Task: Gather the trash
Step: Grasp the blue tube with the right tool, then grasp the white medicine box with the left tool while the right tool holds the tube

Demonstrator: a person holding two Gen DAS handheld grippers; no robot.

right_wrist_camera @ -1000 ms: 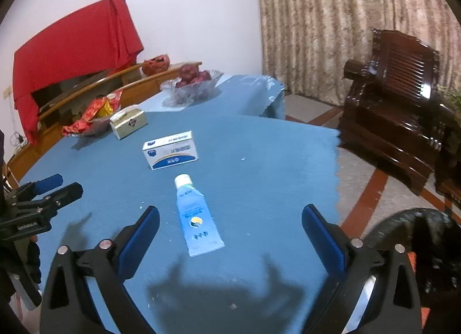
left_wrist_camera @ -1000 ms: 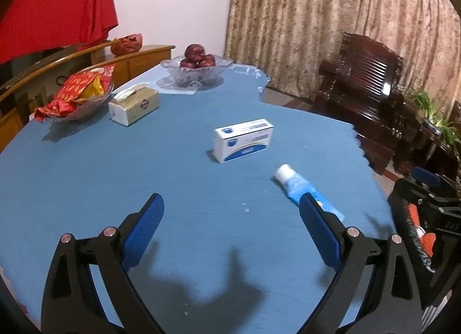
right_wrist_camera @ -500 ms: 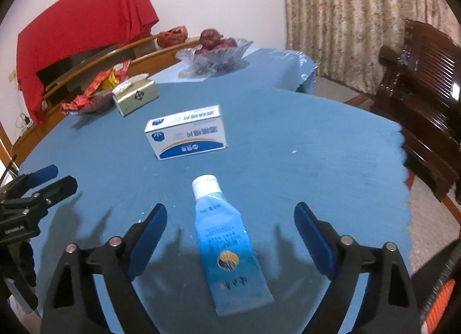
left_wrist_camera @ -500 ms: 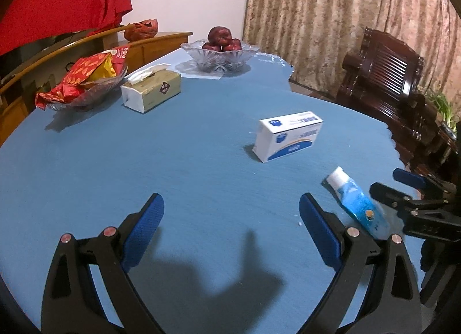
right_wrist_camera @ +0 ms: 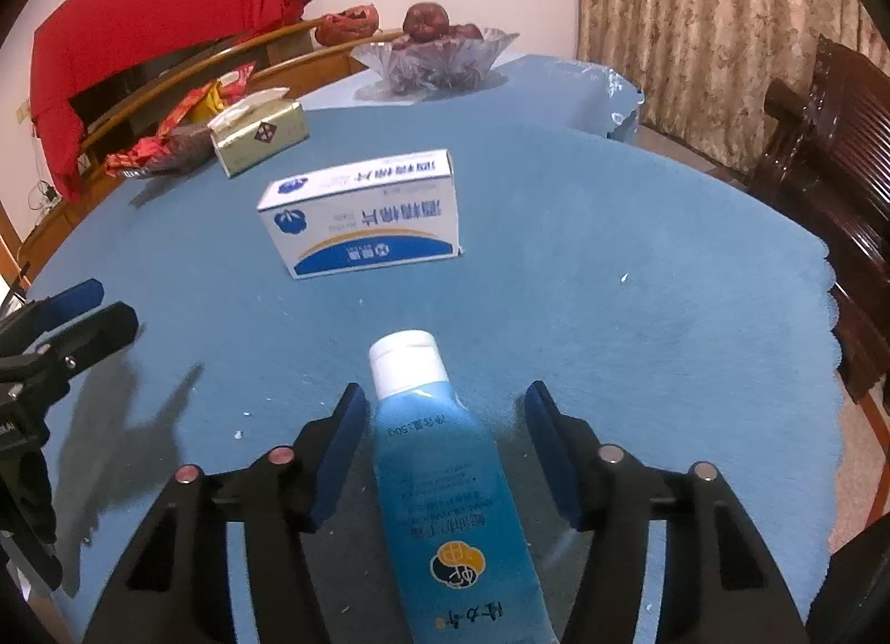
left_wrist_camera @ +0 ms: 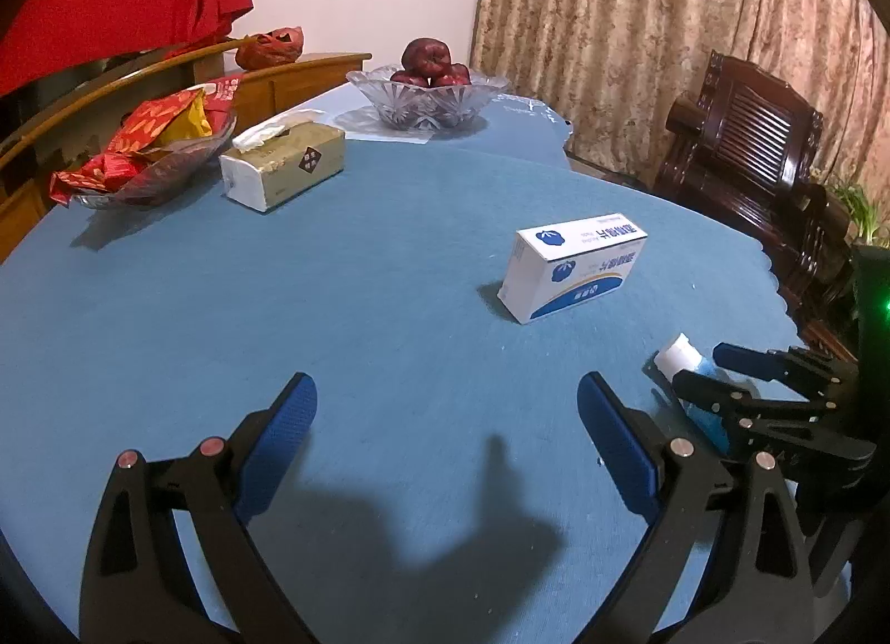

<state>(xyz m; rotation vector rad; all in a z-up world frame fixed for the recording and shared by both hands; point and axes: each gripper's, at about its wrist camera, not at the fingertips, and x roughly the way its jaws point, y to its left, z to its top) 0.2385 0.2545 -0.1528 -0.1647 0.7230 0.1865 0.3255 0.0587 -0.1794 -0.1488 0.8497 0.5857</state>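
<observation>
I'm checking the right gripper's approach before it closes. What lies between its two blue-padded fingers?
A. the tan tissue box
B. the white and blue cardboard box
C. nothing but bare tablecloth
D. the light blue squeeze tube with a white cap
D: in the right wrist view the light blue squeeze tube with a white cap lies lengthwise between the open fingers of the right gripper, while the white and blue cardboard box sits farther ahead.

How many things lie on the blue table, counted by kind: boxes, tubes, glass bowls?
Boxes: 2, the white and blue box and the tissue box
Tubes: 1, the blue tube
Glass bowls: 2, the fruit bowl and the snack bowl
Total: 5
</observation>
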